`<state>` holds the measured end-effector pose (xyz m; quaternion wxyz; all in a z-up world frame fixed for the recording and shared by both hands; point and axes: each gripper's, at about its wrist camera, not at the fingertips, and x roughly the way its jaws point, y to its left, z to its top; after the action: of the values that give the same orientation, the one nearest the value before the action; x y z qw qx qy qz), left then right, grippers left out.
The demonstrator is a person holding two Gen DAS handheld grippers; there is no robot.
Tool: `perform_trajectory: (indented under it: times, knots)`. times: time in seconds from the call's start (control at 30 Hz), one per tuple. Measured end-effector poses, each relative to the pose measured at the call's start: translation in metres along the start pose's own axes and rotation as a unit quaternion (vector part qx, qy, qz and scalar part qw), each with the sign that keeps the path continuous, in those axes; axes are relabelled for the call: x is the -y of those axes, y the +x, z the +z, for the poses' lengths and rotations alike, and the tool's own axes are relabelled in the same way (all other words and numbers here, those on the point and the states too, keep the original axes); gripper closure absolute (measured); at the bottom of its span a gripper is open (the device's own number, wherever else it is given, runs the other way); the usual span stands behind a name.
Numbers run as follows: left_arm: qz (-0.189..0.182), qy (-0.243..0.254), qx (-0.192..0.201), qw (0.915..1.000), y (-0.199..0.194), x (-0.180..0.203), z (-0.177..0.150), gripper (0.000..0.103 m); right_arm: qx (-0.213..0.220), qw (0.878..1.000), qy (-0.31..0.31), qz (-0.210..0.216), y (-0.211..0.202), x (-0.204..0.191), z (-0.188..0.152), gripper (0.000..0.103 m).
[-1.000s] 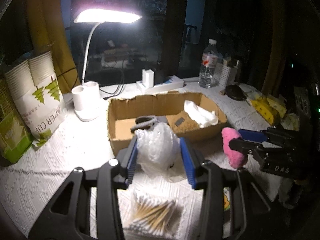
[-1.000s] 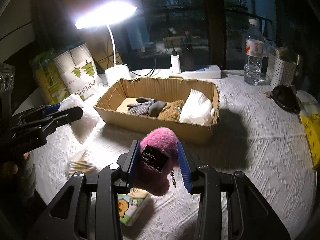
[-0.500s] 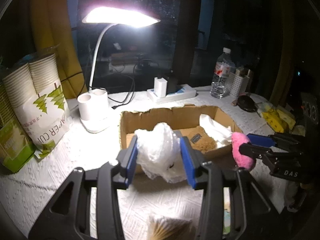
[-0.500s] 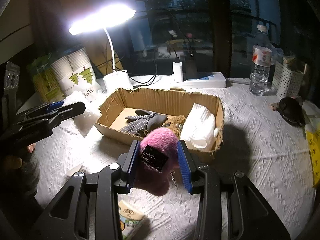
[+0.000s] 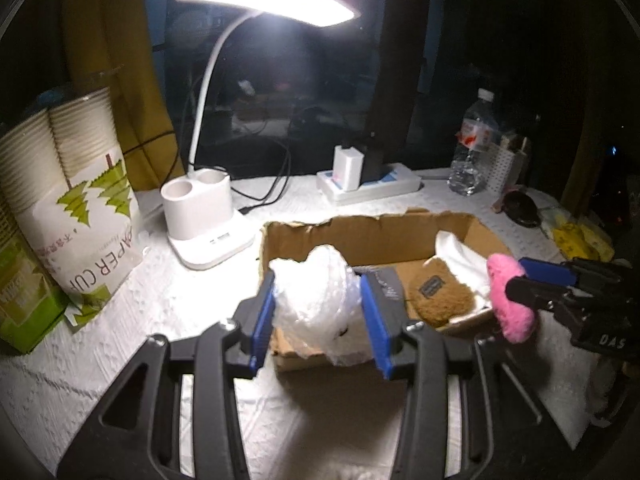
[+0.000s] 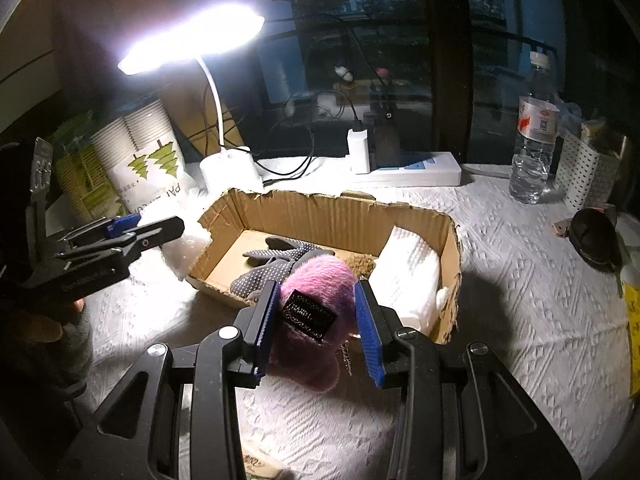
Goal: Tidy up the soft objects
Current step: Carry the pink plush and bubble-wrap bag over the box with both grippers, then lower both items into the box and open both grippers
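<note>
My left gripper (image 5: 318, 312) is shut on a crumpled white bubble-wrap bag (image 5: 316, 300) and holds it above the near left corner of an open cardboard box (image 5: 360, 232). My right gripper (image 6: 316, 320) is shut on a pink plush pouch (image 6: 316, 284) with a black label, held over the box's (image 6: 328, 212) near wall. The box holds a grey dotted glove (image 6: 280, 256), a brown plush pouch (image 5: 442, 290) and a folded white cloth (image 6: 408, 272). The pink pouch (image 5: 510, 296) also shows at the right in the left wrist view.
A lit white desk lamp (image 5: 204, 216) stands behind the box at the left. A paper-cup pack (image 5: 72, 200), a power strip (image 6: 404, 168), a water bottle (image 6: 534, 140), a white basket (image 6: 588, 168) and a dark round object (image 6: 594, 236) stand around. A white patterned cloth (image 6: 520, 300) covers the table.
Both grippers have risen and moved forward towards the box with their loads. The cotton-swab pack and the small printed pack below them have dropped out of view.
</note>
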<state>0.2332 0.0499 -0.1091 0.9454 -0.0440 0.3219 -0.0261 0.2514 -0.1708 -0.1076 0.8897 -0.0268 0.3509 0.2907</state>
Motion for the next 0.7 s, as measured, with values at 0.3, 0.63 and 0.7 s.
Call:
perform_trajectory:
  times: [0.3, 0.63, 0.7]
  knots:
    - [0.005, -0.013, -0.017, 0.9998, 0.018, -0.005, 0.001, 0.053, 0.003, 1.0, -0.003, 0.006, 0.013, 0.003, 0.014, 0.063]
    - [0.007, -0.016, -0.026, 0.9995, 0.035, -0.012, 0.0, 0.052, 0.002, 1.0, 0.01, 0.01, 0.039, 0.01, 0.029, 0.063]
    - [0.004, -0.019, -0.029, 0.9994, 0.038, -0.013, 0.0, 0.051, 0.003, 1.0, 0.011, 0.01, 0.043, 0.01, 0.031, 0.063]
